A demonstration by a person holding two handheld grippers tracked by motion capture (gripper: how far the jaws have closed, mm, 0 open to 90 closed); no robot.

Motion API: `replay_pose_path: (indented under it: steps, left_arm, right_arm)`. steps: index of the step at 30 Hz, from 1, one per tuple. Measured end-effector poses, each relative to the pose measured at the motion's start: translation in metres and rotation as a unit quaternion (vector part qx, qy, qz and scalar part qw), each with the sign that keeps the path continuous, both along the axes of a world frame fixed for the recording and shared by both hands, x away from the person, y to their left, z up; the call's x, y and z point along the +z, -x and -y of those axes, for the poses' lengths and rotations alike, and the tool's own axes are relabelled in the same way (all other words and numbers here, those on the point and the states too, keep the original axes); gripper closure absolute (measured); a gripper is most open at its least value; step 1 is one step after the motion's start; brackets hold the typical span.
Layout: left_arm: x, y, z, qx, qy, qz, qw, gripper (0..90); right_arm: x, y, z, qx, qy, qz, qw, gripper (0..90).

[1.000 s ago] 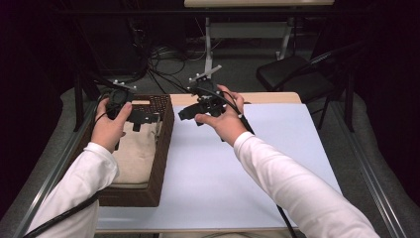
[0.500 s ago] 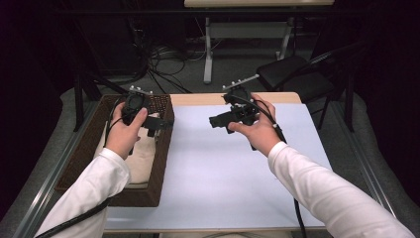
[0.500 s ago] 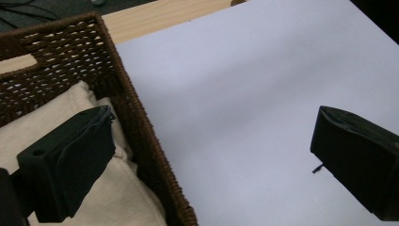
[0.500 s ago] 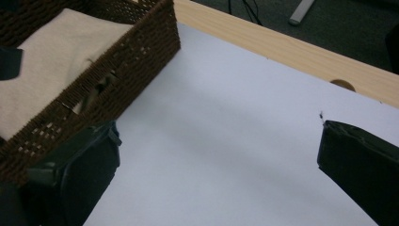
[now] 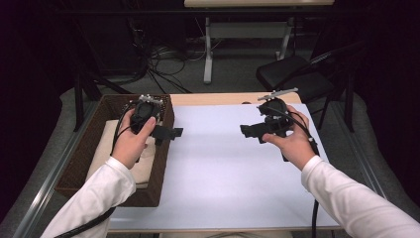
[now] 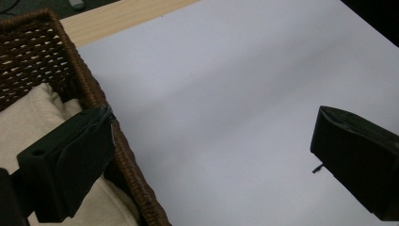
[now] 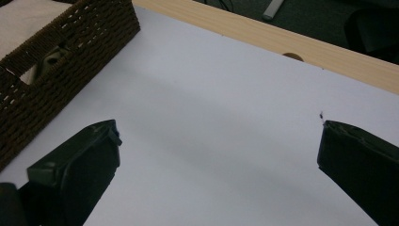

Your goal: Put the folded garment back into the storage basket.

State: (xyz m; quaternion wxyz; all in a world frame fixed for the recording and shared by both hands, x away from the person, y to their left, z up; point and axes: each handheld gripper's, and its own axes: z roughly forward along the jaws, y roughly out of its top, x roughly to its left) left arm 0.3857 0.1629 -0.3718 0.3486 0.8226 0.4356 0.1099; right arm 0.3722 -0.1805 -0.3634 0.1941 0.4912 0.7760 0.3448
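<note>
Wooden table, occupying the centre of the high view, its pale wood showing as a strip along the far edge. A white sheet is lying flat on the tabletop and covering nearly all of it, from centre to right of the frame. A dark brown woven basket is sitting on the table at the left of the frame, its right wall just beside the sheet's left edge. A cream cloth is lying inside the basket. In the right gripper view, a small round hole is showing in the wood strip at upper right.
</note>
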Motion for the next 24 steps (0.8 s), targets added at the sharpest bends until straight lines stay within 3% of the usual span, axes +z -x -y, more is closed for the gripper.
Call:
replay_pose_path:
  steps: [11, 17, 24]
  left_arm:
    - [-0.012, 0.012, 0.008, -0.015, 0.001, -0.001, 0.9999, 0.4]
    - [-0.023, 0.021, 0.011, -0.027, 0.005, -0.007, 0.9996, 0.4]
    - [-0.035, 0.033, 0.013, -0.029, 0.020, -0.008, 0.9993, 0.4]
  right_arm:
    - [-0.016, 0.021, 0.047, -0.015, -0.023, -0.011, 0.9996, 0.0]
    - [-0.027, 0.036, 0.066, -0.022, -0.035, -0.011, 0.9991, 0.0]
    - [-0.041, 0.051, 0.084, -0.026, -0.053, -0.027, 0.9979, 0.0]
